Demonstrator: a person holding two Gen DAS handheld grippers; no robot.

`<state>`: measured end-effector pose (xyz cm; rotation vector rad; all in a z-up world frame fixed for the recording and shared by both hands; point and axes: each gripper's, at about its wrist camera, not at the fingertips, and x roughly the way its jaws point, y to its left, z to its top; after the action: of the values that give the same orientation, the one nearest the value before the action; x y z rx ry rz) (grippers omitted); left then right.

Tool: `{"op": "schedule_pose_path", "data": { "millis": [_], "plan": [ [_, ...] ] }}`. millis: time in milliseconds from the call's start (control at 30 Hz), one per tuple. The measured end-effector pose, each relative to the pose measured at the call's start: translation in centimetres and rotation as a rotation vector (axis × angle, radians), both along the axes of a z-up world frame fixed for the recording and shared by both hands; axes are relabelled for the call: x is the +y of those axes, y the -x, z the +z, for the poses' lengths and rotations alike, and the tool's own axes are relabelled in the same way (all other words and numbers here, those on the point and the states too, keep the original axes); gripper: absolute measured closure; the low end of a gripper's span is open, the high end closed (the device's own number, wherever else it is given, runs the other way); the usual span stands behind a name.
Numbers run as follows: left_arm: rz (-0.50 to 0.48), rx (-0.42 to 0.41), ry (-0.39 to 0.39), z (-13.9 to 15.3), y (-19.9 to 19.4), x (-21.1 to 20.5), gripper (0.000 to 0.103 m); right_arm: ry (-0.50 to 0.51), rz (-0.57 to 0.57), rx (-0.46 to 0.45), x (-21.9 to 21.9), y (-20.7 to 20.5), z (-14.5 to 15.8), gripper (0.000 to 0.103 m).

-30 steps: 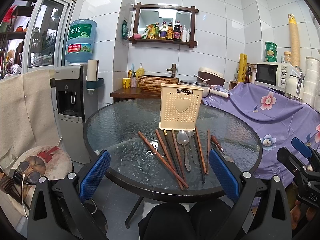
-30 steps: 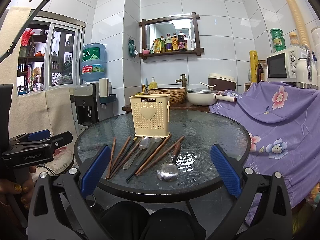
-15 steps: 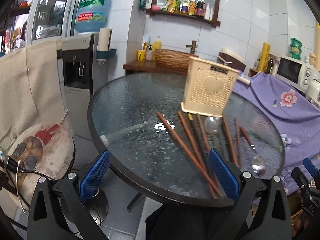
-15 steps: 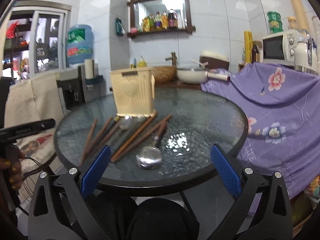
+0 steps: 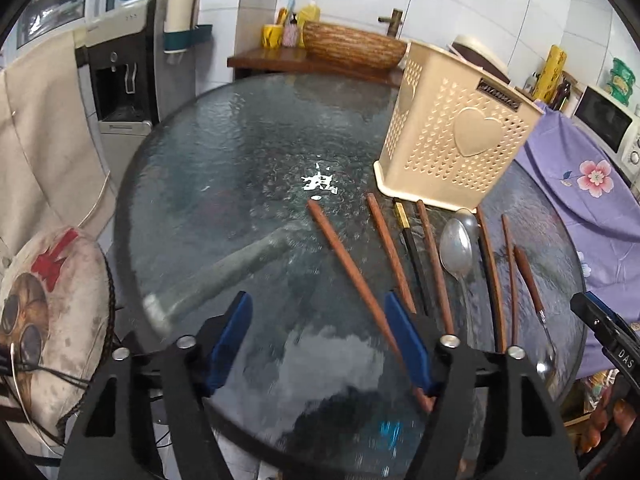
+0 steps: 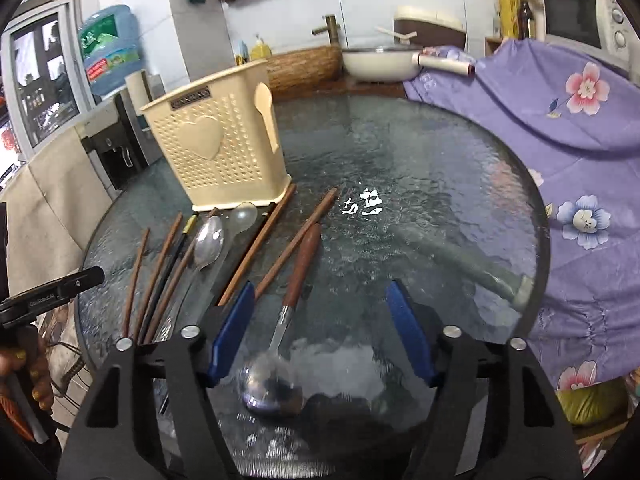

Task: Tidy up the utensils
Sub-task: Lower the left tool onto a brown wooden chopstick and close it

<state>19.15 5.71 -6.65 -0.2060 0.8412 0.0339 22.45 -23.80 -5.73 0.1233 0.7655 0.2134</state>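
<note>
A cream perforated utensil holder (image 5: 452, 136) (image 6: 216, 152) stands upright on the round glass table (image 5: 240, 160) (image 6: 420, 160). In front of it lie several brown chopsticks (image 5: 388, 248) (image 6: 160, 256), a metal spoon (image 5: 456, 248) (image 6: 208, 242) and a wooden-handled spoon (image 5: 528, 276) (image 6: 300, 268). My left gripper (image 5: 318, 320) hovers over the table's near edge with its jaws closing. The leftmost chopstick (image 5: 344, 256) runs between them close to the right pad, untouched. My right gripper (image 6: 320, 320) is also closing, and the wooden-handled spoon lies between its pads, not gripped.
A water dispenser (image 5: 124, 80) and a cushioned stool (image 5: 48, 300) stand left of the table. Purple flowered cloth (image 6: 560, 128) covers the right side. A woven basin (image 5: 352, 46), a pan (image 6: 380, 64) and a microwave (image 6: 576, 16) sit behind. A hand (image 6: 24, 368) holds the left gripper.
Both grippers have moved forward over the table and tipped downward. Their jaws have narrowed from wide open. The utensils and holder now look much closer.
</note>
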Motion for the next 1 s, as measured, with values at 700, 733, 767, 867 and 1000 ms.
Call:
{"op": "schedule_pose_path", "data": {
  "millis": [700,733,767,867,1000],
  "plan": [
    [0.024,0.129,-0.028,-1.1,-7.1,-0.9,0.072,0.078,0.022,0.157,3.4,-6.6,-2.9,0.073],
    [0.024,0.134,-0.029,-1.1,-7.4,-1.0,0.073,0.08,0.022,0.156,3.5,-6.7,-2.9,0.073],
    [0.021,0.138,-0.028,-1.0,-7.6,-1.1,0.077,0.081,0.021,0.157,3.5,-6.8,-2.9,0.074],
    [0.012,0.145,-0.039,-1.1,-8.1,-1.4,0.08,0.091,0.021,0.158,3.7,-7.2,-2.8,0.078],
    [0.01,0.149,-0.038,-1.2,-9.0,-1.6,0.084,0.099,0.024,0.161,3.9,-7.7,-2.8,0.081]
  ]
}}
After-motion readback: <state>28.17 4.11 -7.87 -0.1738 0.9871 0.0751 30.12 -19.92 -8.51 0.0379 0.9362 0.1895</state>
